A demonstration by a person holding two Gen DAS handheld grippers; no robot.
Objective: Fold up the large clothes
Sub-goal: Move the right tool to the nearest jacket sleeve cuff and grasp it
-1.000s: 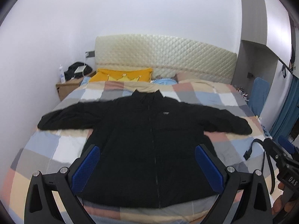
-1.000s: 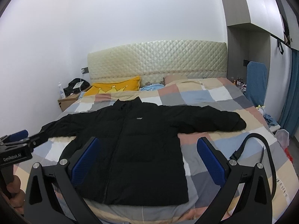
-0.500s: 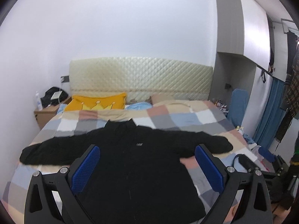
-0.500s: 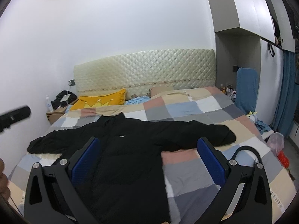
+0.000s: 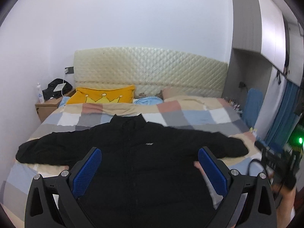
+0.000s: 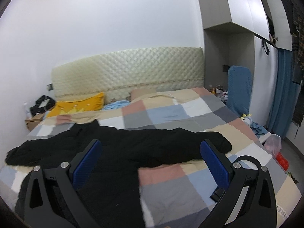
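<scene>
A black zip jacket [image 5: 136, 152] lies flat on the checked bedspread [image 5: 190, 112], front up, collar toward the headboard, both sleeves spread out sideways. My left gripper [image 5: 150, 163] is open and empty, above the jacket's lower body. My right gripper [image 6: 151, 157] is open and empty, above the bed near the jacket's right sleeve [image 6: 190, 142]. The right gripper's body also shows blurred at the right edge of the left wrist view [image 5: 275, 163].
A yellow crown pillow [image 5: 102, 96] and a blue cloth [image 5: 148, 101] lie by the quilted headboard [image 5: 150, 72]. A wooden nightstand [image 5: 47, 108] with a bottle and black bag stands left. A blue-covered chair [image 6: 239, 91], curtain and floor clutter stand right of the bed.
Both grippers have tilted and shifted. The left view has swung back toward the jacket's middle. The right view has swung right toward the right sleeve. The jacket has not moved.
</scene>
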